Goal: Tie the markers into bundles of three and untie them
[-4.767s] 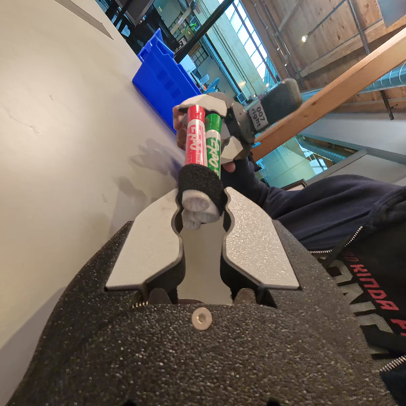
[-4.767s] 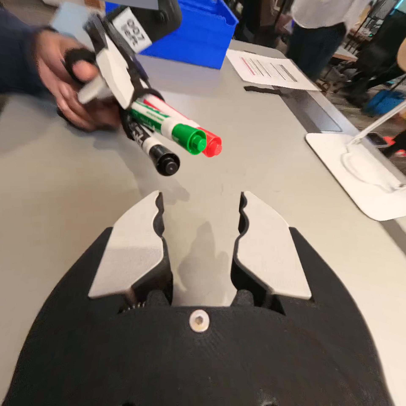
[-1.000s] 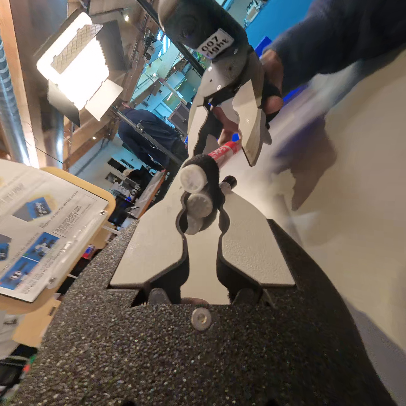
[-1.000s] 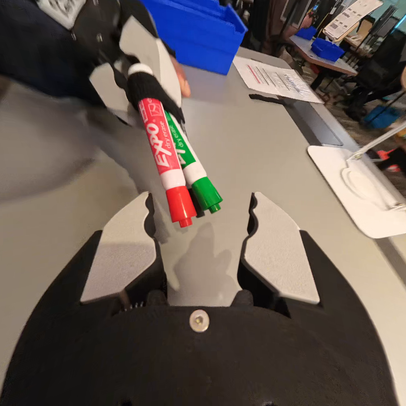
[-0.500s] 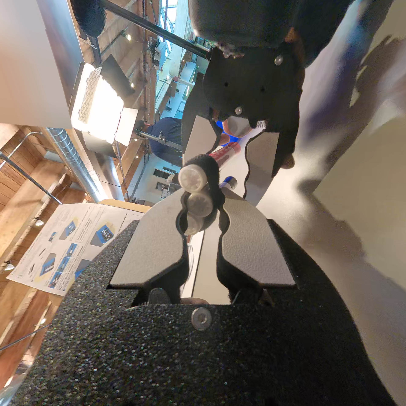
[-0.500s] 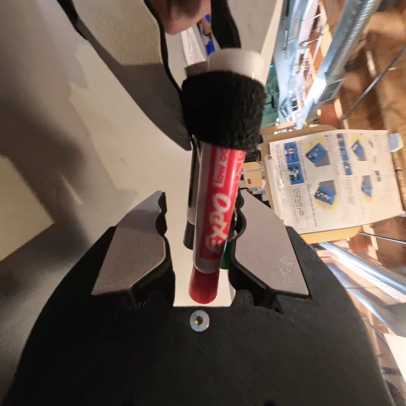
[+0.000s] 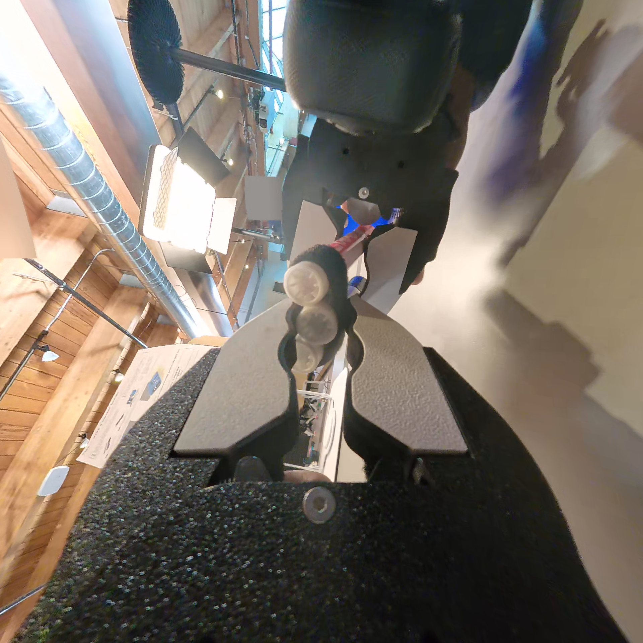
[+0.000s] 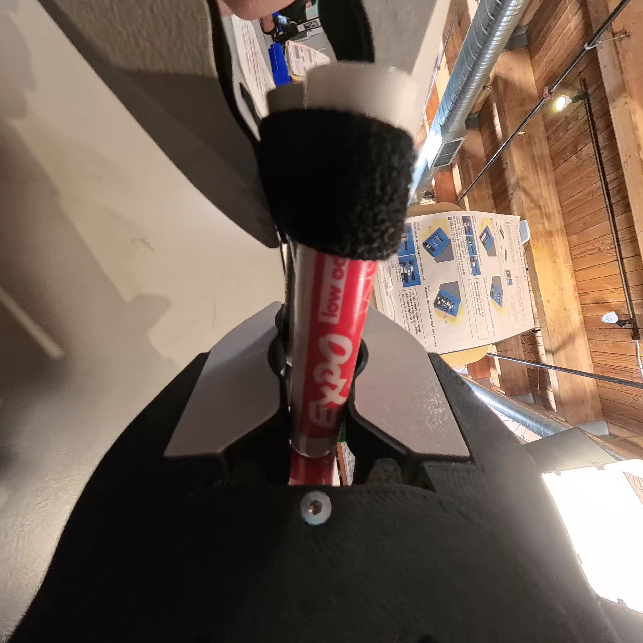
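Three dry-erase markers bound by a fuzzy black strap (image 8: 334, 181), centre frame: strapped end clamped in left gripper (image 7: 318, 334), red marker barrel (image 8: 327, 365) clamped in right gripper (image 8: 320, 344).

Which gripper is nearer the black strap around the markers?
Left. The left gripper is clamped on the bundle right at the black strap. The right gripper grips the markers further down their barrels, toward the caps, with bare barrel between it and the strap.

Left tongs (image 7: 318, 334) clamped on 3 strapped markers (image 7: 315, 325), right tongs (image 7: 351, 243) gripping opposite end
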`<state>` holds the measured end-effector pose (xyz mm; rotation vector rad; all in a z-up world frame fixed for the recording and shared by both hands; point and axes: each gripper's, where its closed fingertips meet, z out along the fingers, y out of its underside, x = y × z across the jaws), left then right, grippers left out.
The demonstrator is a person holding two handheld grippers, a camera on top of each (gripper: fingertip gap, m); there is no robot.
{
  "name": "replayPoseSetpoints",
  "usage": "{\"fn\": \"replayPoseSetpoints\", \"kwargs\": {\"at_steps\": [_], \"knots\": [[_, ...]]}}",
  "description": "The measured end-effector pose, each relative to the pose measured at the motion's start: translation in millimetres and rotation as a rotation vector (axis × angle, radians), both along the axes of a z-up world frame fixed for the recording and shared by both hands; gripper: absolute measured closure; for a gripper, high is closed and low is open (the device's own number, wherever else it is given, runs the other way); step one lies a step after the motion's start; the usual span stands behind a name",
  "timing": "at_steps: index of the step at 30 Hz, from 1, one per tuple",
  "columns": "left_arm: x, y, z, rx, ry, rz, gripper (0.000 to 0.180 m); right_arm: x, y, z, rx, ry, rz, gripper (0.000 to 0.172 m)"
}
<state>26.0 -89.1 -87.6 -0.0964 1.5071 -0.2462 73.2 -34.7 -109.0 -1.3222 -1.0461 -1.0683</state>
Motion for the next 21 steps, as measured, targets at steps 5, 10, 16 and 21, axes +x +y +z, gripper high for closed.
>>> {"fn": "replayPoseSetpoints", "kwargs": {"at_steps": [5,10,16,21], "knots": [[1.2,0.2,0.1,0.027,-0.032,0.016,0.154,2.1,-1.6,2.5,0.013,-0.011,-0.011,0.14],[2.2,2.0,-0.5,0.002,-0.03,0.022,0.15,4.1,-1.5,2.0,0.016,-0.016,-0.023,0.14],[4.1,5.7,-2.3,-0.067,-0.012,0.027,0.144,7.8,-0.4,1.3,0.014,-0.019,-0.037,0.14],[6.2,8.8,-3.1,-0.118,0.001,0.028,0.139,11.5,0.1,2.1,0.015,-0.028,-0.053,0.141]]}}
